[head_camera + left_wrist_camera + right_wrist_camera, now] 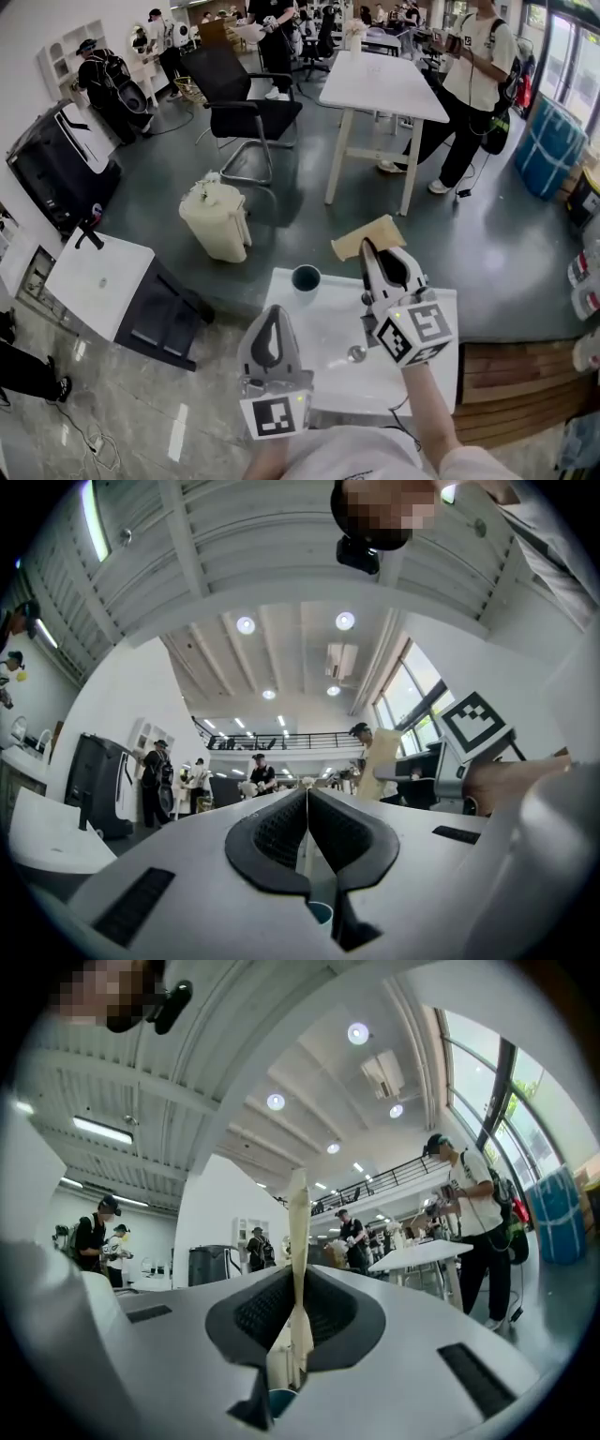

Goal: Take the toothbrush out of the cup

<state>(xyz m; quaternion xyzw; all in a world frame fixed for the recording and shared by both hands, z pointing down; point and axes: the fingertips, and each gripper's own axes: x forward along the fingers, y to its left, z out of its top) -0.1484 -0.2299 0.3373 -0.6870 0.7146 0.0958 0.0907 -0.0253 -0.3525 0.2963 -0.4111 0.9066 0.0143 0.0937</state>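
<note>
**Right tool** (298,1283): the jaws are narrow and clamped on the toothbrush (298,1232), a thin cream strip seen edge-on in the right gripper view. Its long axis runs along the slot between the pads. One end shows below them and the other stands well past the jaw tips. In the head view this tool (370,249) is held over the far right part of the table (323,323). The toothbrush itself cannot be picked out there.

**Cup** (306,277): it stands upright near the table's far edge, is dark, and has nothing visible in it. It lies left of the right tool's tips.

**Left tool** (270,319): the jaws are together with nothing between them. It sits on the near side of the cup and points roughly toward it.

**Assessment:** the toothbrush is out of the cup and apart from it, so the extraction looks complete. Any set-down falls to the right hand. It turns on keeping the toothbrush's lower end clear of the cup rim to its left. The left tool is idle.
</note>
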